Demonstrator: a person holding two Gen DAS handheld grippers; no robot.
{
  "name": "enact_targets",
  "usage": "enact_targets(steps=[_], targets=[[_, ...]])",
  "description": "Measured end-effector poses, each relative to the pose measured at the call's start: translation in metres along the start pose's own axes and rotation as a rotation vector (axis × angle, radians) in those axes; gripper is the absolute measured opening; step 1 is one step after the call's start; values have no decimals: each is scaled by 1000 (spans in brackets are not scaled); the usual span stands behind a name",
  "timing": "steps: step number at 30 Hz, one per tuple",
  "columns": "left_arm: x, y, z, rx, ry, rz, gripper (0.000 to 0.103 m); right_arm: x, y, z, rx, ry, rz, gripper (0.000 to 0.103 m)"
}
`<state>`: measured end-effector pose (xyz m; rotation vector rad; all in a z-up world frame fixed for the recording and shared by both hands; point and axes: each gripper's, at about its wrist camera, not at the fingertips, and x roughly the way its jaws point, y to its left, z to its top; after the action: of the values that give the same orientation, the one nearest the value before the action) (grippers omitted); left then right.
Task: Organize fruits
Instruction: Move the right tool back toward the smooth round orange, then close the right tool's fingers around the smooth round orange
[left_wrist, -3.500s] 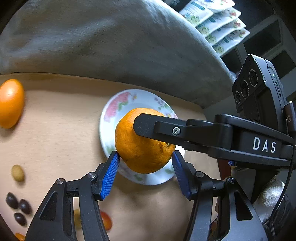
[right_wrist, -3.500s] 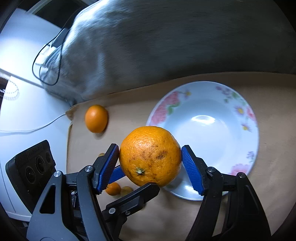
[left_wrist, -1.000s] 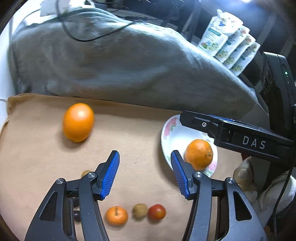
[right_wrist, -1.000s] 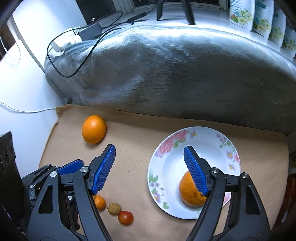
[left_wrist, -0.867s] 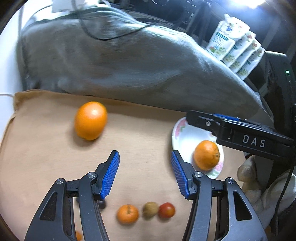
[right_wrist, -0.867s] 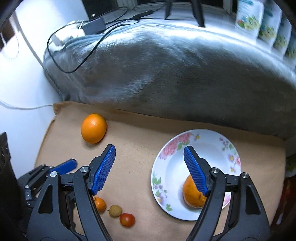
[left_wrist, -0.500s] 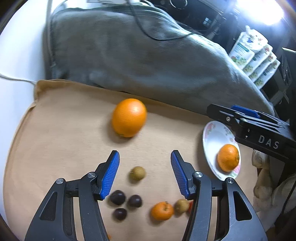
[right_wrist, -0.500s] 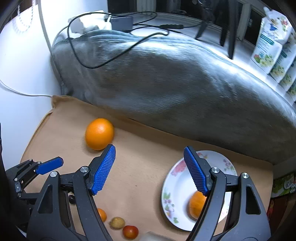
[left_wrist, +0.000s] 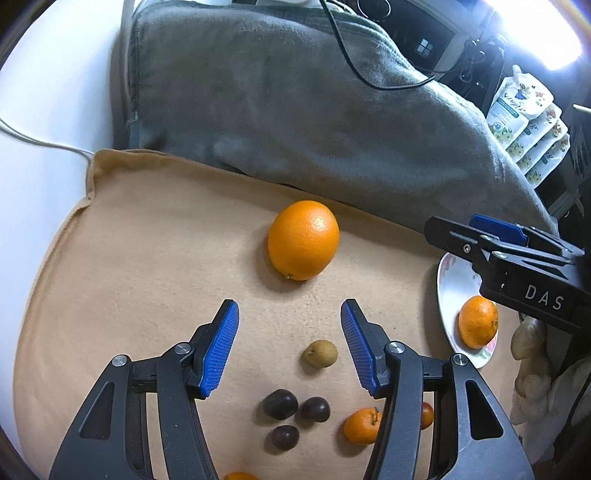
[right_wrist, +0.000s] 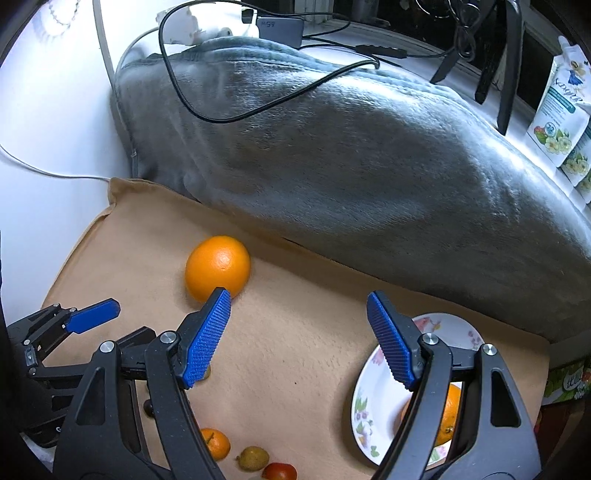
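A large orange (left_wrist: 303, 240) lies on the tan cloth (left_wrist: 147, 258), just ahead of my open, empty left gripper (left_wrist: 290, 341); it also shows in the right wrist view (right_wrist: 218, 272). A second orange (left_wrist: 477, 322) sits in the floral plate (left_wrist: 448, 295) at the right, also seen in the right wrist view (right_wrist: 448, 415) in the plate (right_wrist: 373, 402). My right gripper (right_wrist: 299, 339) is open and empty, above the cloth between orange and plate. Small fruits lie near: a brown one (left_wrist: 320, 353), dark plums (left_wrist: 280, 404), a tangerine (left_wrist: 360, 424).
A grey blanket (left_wrist: 314, 122) with a black cable over it bounds the far side. Food pouches (left_wrist: 524, 122) stand at the far right. A white surface with a cord (left_wrist: 44, 144) lies left of the cloth. More small fruits (right_wrist: 253, 458) lie at the near edge.
Both grippers have pulled back and swung left from the plate, leaving the second orange in it. The large orange now lies ahead of the left gripper. Both stay open.
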<state>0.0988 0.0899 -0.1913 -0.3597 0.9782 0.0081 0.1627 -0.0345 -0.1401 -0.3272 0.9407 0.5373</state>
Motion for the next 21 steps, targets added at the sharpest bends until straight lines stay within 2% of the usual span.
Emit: enact_targets(steps=[6,10,21], targets=[[9,5,3,1,14,-17,56,19,-1,5,47,40,65,79],[17,10,8,-7,21,-38,56,34,-7,9,101,85,162,79],[44,16,14,-15,46,-110,56,73,-3,14,222,176,329,79]])
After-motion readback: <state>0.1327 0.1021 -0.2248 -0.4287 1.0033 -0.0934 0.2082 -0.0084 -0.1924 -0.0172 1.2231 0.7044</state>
